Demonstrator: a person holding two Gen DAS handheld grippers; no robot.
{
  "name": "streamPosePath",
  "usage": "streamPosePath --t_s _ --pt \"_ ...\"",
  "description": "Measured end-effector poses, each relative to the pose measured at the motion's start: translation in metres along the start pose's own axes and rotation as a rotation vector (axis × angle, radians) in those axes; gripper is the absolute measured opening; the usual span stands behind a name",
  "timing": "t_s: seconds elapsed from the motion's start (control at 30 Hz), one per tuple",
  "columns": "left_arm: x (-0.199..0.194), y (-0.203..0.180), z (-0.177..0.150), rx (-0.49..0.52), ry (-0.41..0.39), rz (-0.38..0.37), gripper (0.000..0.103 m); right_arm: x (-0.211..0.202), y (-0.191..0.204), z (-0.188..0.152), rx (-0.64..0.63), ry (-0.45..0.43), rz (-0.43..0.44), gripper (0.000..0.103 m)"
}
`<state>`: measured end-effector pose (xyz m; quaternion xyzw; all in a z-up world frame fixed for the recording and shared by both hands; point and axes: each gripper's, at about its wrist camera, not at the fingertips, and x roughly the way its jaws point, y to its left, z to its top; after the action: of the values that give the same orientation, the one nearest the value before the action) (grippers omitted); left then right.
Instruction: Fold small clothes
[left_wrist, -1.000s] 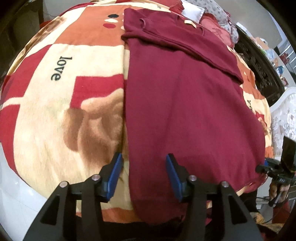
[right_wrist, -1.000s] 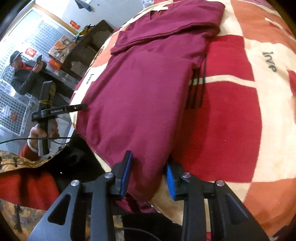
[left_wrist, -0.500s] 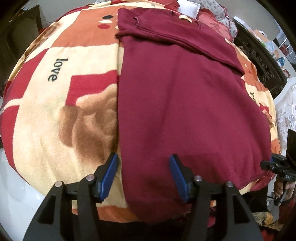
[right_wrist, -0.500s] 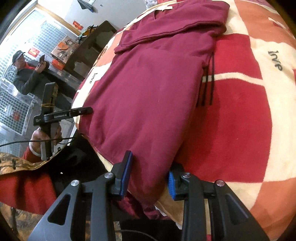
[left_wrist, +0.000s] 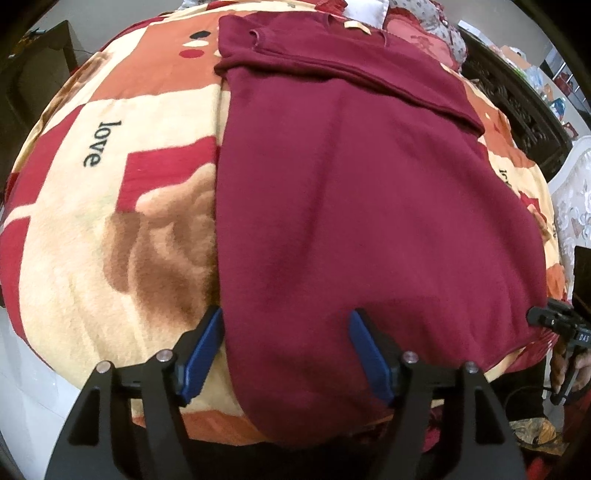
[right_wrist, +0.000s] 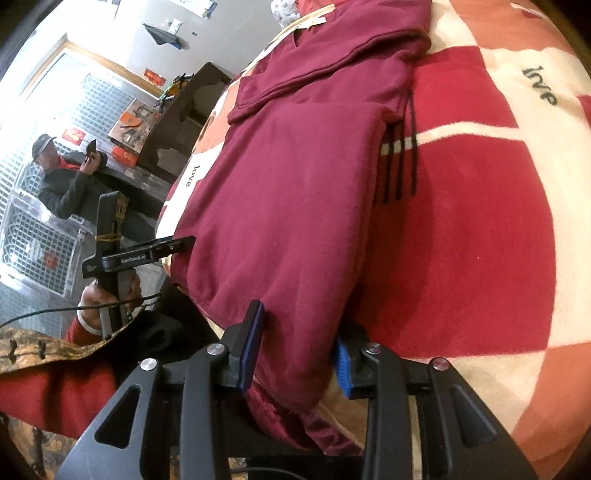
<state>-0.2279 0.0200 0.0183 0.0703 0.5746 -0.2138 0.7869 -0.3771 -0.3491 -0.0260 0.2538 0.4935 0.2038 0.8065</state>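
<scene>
A maroon sweatshirt (left_wrist: 351, 184) lies flat on a patterned blanket (left_wrist: 110, 206), sleeves folded across its top, hem hanging over the near edge. My left gripper (left_wrist: 286, 349) is open and straddles the hem's left corner. In the right wrist view the same sweatshirt (right_wrist: 288, 192) shows with black drawstrings at its right side. My right gripper (right_wrist: 297, 345) is open with its jaws either side of the hem's right corner. The left gripper also shows in the right wrist view (right_wrist: 184, 242), and the right gripper in the left wrist view (left_wrist: 535, 317).
The blanket (right_wrist: 480, 221) covers a bed. A dark wooden cabinet (left_wrist: 517, 96) stands beyond it. A seated person (right_wrist: 62, 177) is in the background by a window. White floor (left_wrist: 22, 387) lies left of the bed.
Both grippers have moved forward a little along the hem. The left jaws have opened slightly wider around the cloth. The sweatshirt has not moved.
</scene>
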Motion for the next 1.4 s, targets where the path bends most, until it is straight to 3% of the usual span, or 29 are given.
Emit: streamPosePath --t_s 0.1,0.4,0.57,0.67,0.7,0.8,0.87,0.9,0.93,1.03,1.13,1.4 --pt "0.002 0.0 0.001 -0.006 -0.003 -0.008 0.076 0.0 0.007 0.002 -0.035 0.013 -0.032 0.06" --pt "0.006 -0.007 0.001 0.026 -0.008 -0.006 0.081 -0.001 0.01 0.007 -0.05 0.046 -0.019 0.059" --pt "0.005 -0.009 -0.002 0.03 0.005 -0.015 0.082 0.003 0.026 0.009 -0.153 0.055 -0.079 0.041" --pt "0.005 -0.011 -0.004 0.046 0.034 -0.058 0.08 0.001 0.037 0.016 -0.192 0.034 -0.055 0.038" --pt "0.005 -0.011 -0.006 0.043 0.041 -0.077 0.079 -0.002 0.042 0.02 -0.205 0.02 -0.043 0.037" --pt "0.004 -0.007 -0.006 0.031 0.046 -0.071 0.051 -0.006 0.052 0.029 -0.236 -0.013 -0.017 0.037" --pt "0.0 0.0 -0.003 -0.002 0.062 -0.107 0.012 -0.009 0.055 0.035 -0.234 -0.039 0.007 0.037" --pt "-0.004 0.007 0.0 -0.048 0.079 -0.18 0.011 -0.012 0.056 0.039 -0.23 -0.054 0.018 0.037" --pt "-0.009 0.011 0.002 -0.066 0.076 -0.203 0.011 -0.015 0.057 0.043 -0.226 -0.07 0.03 0.037" --pt "-0.029 0.013 0.011 -0.043 0.039 -0.207 0.011 -0.024 0.058 0.055 -0.219 -0.115 0.043 0.037" --pt "-0.044 0.02 0.025 -0.07 -0.002 -0.261 0.011 -0.029 0.057 0.073 -0.216 -0.166 0.019 0.037" --pt "-0.062 0.032 0.087 -0.126 -0.137 -0.3 0.011 -0.041 0.05 0.135 -0.233 -0.314 -0.05 0.037"
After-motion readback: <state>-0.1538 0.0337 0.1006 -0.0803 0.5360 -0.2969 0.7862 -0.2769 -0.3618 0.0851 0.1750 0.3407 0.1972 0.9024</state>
